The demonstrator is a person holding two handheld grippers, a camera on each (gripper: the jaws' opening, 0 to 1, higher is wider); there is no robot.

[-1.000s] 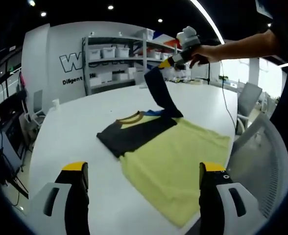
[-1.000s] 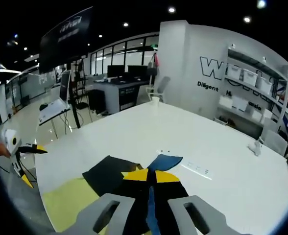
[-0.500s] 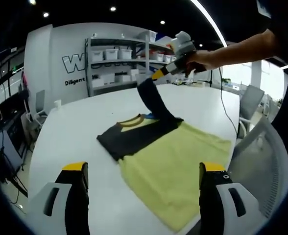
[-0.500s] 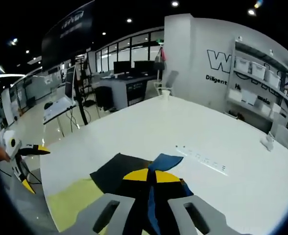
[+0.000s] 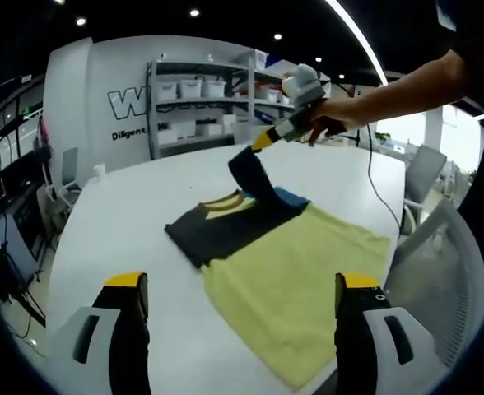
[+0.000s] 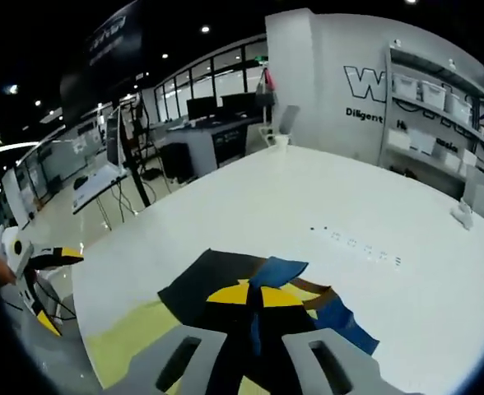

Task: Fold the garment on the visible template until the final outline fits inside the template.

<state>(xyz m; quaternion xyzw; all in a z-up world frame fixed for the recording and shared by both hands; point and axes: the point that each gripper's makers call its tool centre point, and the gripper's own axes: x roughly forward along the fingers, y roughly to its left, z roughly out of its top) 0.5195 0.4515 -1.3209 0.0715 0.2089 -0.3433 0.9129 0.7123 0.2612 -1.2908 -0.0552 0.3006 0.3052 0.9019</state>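
A yellow T-shirt (image 5: 300, 271) with dark sleeves lies flat on the white table (image 5: 118, 222). One dark sleeve (image 5: 217, 226) is spread to the left. The other sleeve (image 5: 246, 169) is lifted above the collar, with my right gripper (image 5: 265, 140) shut on its end and a hand behind it. In the right gripper view, dark cloth runs between my right gripper (image 6: 252, 306) jaws, above the shirt's collar and a blue patch (image 6: 341, 317). My left gripper (image 5: 242, 329) stands wide open near the shirt's hem, holding nothing. It also appears at the table's edge as the left gripper (image 6: 54, 288).
Shelves with white bins (image 5: 201, 107) stand behind the table. An office chair (image 5: 419, 169) is at the right and a cable (image 5: 374, 177) trails over the table's far side. A row of small marks (image 6: 357, 243) is on the tabletop. Desks with monitors (image 6: 217, 136) lie beyond.
My right gripper has carried the lifted sleeve lower and leftward, over the collar. The left gripper has stayed open in place.
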